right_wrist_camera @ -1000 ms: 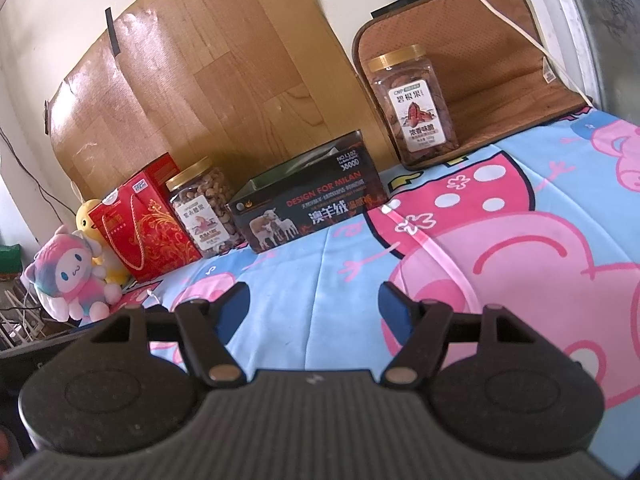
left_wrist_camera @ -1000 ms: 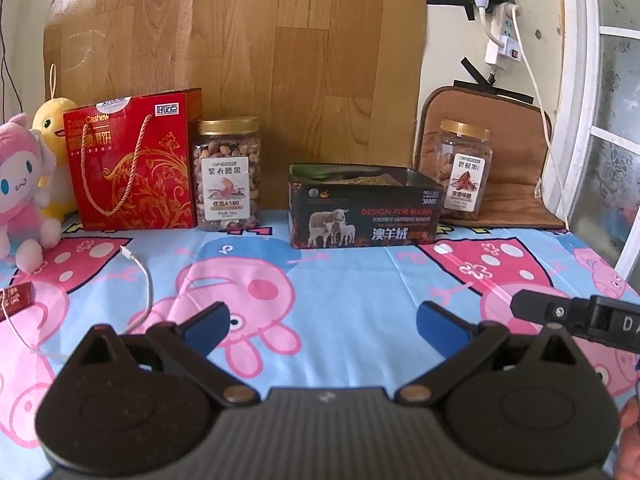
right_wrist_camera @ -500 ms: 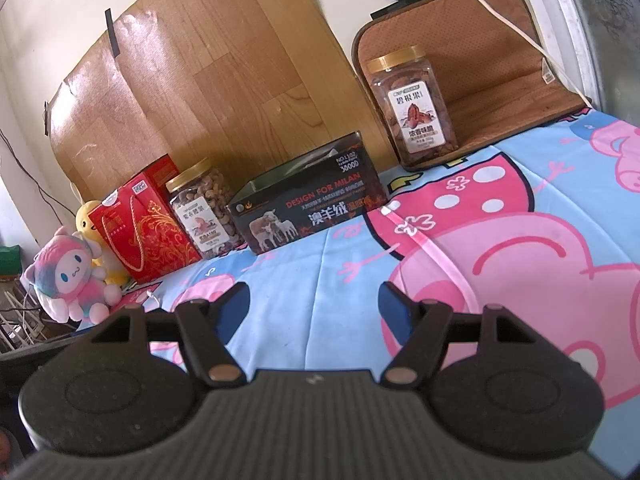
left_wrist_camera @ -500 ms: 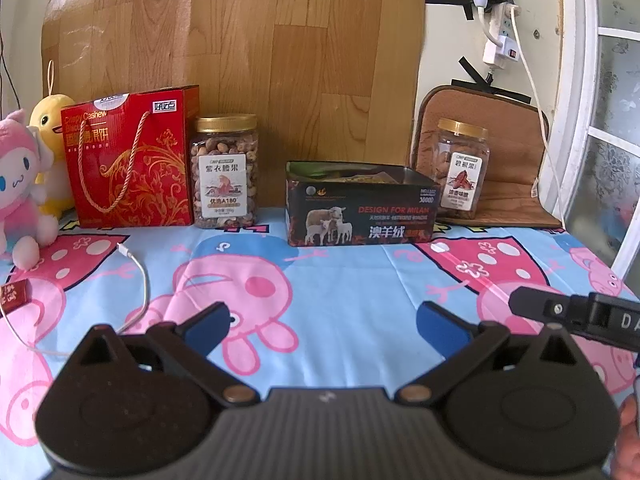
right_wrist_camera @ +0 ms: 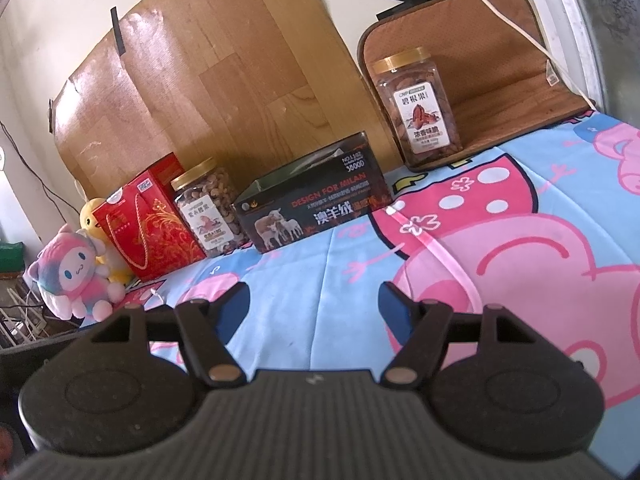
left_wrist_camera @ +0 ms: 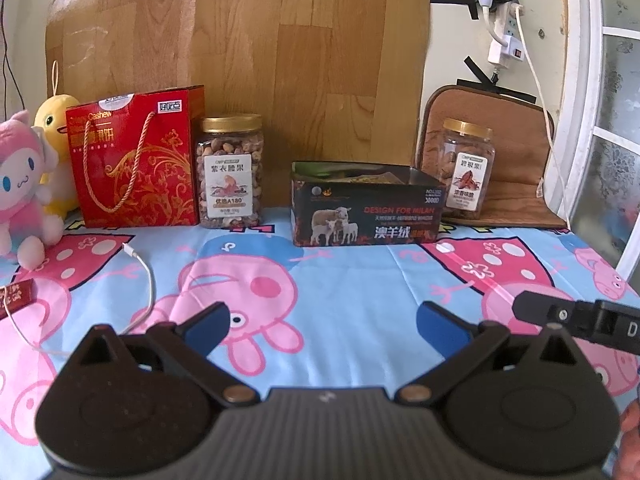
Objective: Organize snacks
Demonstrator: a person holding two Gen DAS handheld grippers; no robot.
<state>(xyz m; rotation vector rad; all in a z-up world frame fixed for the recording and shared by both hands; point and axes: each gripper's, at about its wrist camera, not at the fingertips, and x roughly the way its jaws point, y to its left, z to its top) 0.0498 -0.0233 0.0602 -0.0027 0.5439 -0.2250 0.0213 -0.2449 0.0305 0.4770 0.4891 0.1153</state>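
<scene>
A row of snacks stands at the back of the table: a red cashew gift bag (left_wrist_camera: 134,160), a round nut jar (left_wrist_camera: 231,172) with a gold lid, an open black box (left_wrist_camera: 366,210) with packets inside, and a square pecan jar (left_wrist_camera: 466,170) on a brown mat. The same row shows in the right wrist view: bag (right_wrist_camera: 150,226), round jar (right_wrist_camera: 208,212), box (right_wrist_camera: 314,210), pecan jar (right_wrist_camera: 416,106). My left gripper (left_wrist_camera: 322,320) is open and empty, well short of the row. My right gripper (right_wrist_camera: 314,306) is open and empty, also short of it.
Plush toys (left_wrist_camera: 22,188) sit at the far left. A white cable (left_wrist_camera: 142,280) and a small red packet (left_wrist_camera: 16,296) lie on the cartoon tablecloth (left_wrist_camera: 360,280). A wood-pattern board (left_wrist_camera: 280,60) leans behind the row. A thin clear strip (right_wrist_camera: 436,252) lies on the cloth.
My left gripper has drawn back and risen slightly, so the row looks a little farther. The right gripper has barely moved. Both stay open.
</scene>
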